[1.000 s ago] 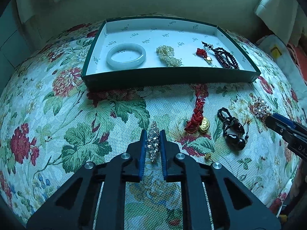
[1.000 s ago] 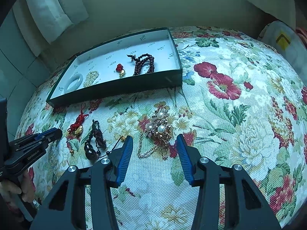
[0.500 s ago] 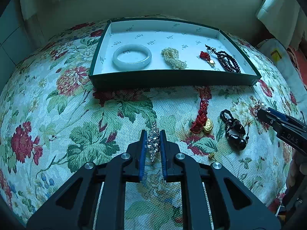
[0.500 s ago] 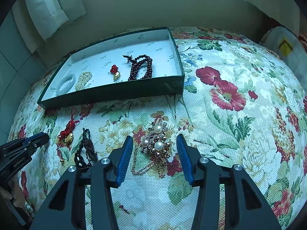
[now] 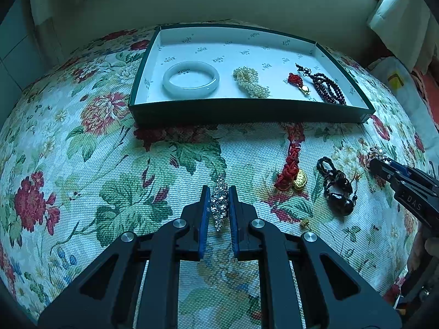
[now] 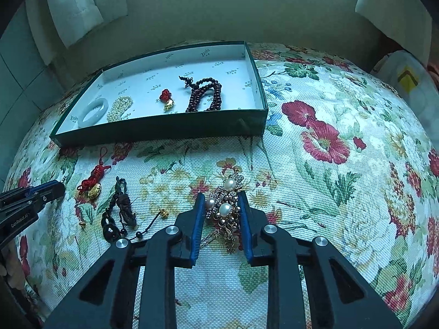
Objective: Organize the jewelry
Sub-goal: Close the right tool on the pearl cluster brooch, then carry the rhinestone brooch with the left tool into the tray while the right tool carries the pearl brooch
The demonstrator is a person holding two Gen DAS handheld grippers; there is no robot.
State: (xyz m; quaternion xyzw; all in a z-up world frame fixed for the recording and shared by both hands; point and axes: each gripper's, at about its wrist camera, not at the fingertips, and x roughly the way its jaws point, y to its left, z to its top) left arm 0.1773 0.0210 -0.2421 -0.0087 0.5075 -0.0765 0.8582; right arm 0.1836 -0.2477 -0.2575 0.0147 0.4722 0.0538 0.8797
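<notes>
My left gripper is shut on a glittering rhinestone clip that lies on the floral cloth. My right gripper has its jaws closing on a gold brooch with pearls; both blue pads touch its sides. Beyond them stands a green tray with a white floor. It holds a pale jade bangle, a pearl bracelet, a red knot charm and dark red beads.
Between the two grippers a red knot with a gold ingot, a black cord pendant and a tiny gold earring lie loose on the cloth. The cloth curves down at its edges. A wall stands behind the tray.
The right gripper has slid forward over the pearl brooch and its jaws have narrowed onto it. The left gripper still holds the rhinestone clip in the same spot.
</notes>
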